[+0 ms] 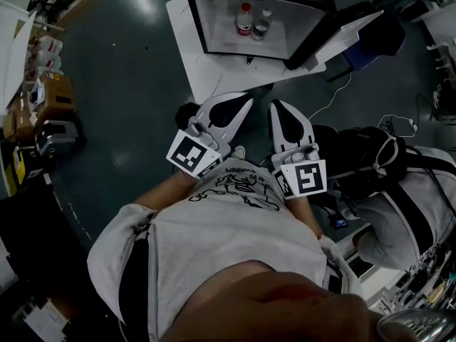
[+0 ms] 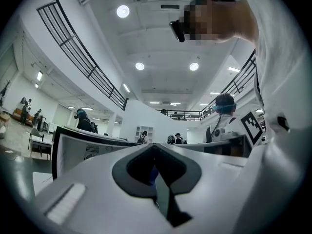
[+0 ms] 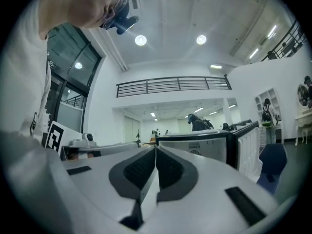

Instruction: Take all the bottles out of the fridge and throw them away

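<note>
Grey floor (image 1: 128, 84): open fridge (image 1: 194, 20) at twelve o'clock holds two bottles (image 1: 244, 20); left gripper (image 1: 246, 102) and right gripper (image 1: 275, 107) both clenched, empty.

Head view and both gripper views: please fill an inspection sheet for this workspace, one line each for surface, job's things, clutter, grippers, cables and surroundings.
surface: white table on a dark floor, carrying the fridge.
job's things: fridge with its door open; red-capped bottle and pale-capped bottle upright inside, side by side; no bin in view.
clutter: boxes at the floor's left edge.
grippers: left gripper and right gripper both shut, empty, short of the fridge.
cables: white cable on the floor right of the table.
surroundings: large hall, railing, ceiling lights, distant people.
</note>
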`<state>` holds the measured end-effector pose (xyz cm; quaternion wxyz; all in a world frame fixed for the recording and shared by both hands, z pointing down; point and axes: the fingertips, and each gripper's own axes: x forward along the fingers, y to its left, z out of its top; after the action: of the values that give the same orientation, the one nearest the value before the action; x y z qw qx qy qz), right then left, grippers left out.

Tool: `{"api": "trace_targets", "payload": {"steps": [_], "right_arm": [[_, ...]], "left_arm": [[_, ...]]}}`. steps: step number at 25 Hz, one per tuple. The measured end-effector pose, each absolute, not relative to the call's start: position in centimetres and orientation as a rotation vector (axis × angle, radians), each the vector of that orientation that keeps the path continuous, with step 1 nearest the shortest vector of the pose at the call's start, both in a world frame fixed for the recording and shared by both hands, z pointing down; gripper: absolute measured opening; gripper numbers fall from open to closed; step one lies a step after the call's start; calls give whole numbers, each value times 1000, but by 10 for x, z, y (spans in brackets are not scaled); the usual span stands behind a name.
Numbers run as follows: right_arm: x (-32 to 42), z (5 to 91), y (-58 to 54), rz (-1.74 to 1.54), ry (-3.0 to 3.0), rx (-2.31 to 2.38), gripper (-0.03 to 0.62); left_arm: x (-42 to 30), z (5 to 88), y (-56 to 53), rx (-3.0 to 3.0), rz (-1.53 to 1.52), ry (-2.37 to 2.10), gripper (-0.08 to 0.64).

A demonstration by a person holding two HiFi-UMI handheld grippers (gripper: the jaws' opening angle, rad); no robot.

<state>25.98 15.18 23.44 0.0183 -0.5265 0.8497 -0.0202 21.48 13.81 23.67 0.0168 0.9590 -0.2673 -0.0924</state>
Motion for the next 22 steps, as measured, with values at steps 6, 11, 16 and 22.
{"api": "trace_targets", "payload": {"steps": [6, 11, 16, 22], "right_arm": [[272, 235, 155, -76, 2650, -1631, 9], [274, 233, 150, -76, 2661, -1614, 9], [276, 232, 139, -87, 2657, -1608, 9], [278, 234, 119, -78, 2661, -1605, 9]], "left_arm": [[225, 235, 142, 2991, -298, -848, 9], [228, 235, 139, 2993, -298, -851, 9], [228, 234, 130, 2985, -281, -850, 9], [228, 239, 110, 2984, -250, -846, 9]]}}
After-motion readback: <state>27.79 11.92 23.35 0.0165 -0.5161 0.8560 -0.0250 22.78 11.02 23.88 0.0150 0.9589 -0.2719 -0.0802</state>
